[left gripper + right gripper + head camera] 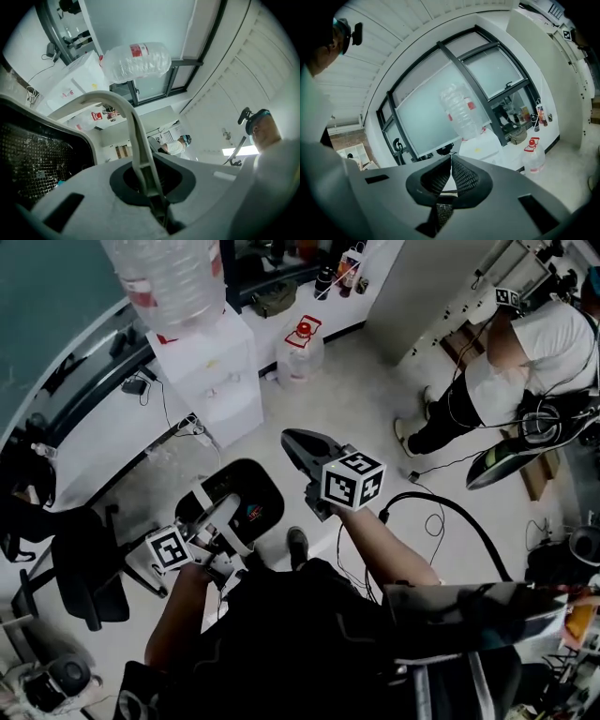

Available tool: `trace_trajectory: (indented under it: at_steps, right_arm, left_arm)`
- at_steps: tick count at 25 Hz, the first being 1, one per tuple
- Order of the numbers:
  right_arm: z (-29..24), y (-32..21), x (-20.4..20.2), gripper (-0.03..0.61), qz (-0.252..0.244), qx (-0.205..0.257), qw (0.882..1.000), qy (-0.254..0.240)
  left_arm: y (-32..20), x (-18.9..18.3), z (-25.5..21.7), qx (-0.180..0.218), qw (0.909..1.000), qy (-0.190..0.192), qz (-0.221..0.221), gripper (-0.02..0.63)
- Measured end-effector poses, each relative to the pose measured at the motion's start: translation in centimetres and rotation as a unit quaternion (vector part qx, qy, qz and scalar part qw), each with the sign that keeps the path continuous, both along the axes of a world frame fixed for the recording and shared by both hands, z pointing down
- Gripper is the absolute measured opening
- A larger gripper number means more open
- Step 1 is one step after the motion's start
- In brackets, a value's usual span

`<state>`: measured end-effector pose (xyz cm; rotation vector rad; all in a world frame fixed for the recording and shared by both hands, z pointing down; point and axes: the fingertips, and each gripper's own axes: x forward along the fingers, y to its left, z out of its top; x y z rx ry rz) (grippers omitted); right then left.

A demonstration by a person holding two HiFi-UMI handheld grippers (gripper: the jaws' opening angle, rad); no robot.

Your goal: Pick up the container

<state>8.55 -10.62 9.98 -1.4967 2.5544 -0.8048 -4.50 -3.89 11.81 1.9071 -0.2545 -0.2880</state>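
Observation:
A clear plastic water jug (302, 352) with a red cap stands on the pale floor beside the white water dispenser (214, 371). It also shows at the right of the right gripper view, as the jug (533, 158). My right gripper (292, 439) hangs in the air short of it, its dark jaws meeting with nothing between them (451, 160). My left gripper (223, 514) is lower and to the left, above a black rounded seat (251, 493). Its white jaws are pressed together and empty (140, 154).
A large upturned bottle (173, 277) tops the dispenser. A black office chair (80, 563) stands at the left, and cables (441, 512) trail over the floor at the right. Another person (525, 352) stands at the far right. A white counter (281, 306) holds small bottles.

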Motion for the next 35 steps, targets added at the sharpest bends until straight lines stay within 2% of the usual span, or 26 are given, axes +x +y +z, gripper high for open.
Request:
trace_trajectory:
  at_steps: [5, 14, 20, 27, 35]
  right_arm:
    - [-2.2, 0.2, -0.5, 0.011, -0.001, 0.017, 1.0, 0.001]
    - [-5.3, 0.7, -0.2, 0.009, 0.022, 0.046, 0.998, 0.045]
    - [-6.6, 0.8, -0.3, 0.009, 0.035, 0.057, 0.996, 0.059]
    - [-6.5, 1.5, 0.7, 0.009, 0.051, 0.047, 0.996, 0.048]
    - [-7.3, 2.4, 1.3, 0.009, 0.059, 0.058, 0.996, 0.043]
  left_arm:
    - [-0.4, -0.7, -1.9, 0.01, 0.9999, 0.001, -0.002, 0.011]
    - [-0.3, -1.5, -3.9, 0.024, 0.9996, 0.018, -0.001, 0.011]
    - [0.0, -1.1, -4.2, 0.016, 0.9997, 0.015, 0.007, 0.011]
    - [0.6, -0.7, -4.5, 0.014, 0.9996, 0.02, 0.015, 0.011]
    - [1.4, -0.2, -5.1, 0.013, 0.9993, 0.025, 0.023, 0.011]
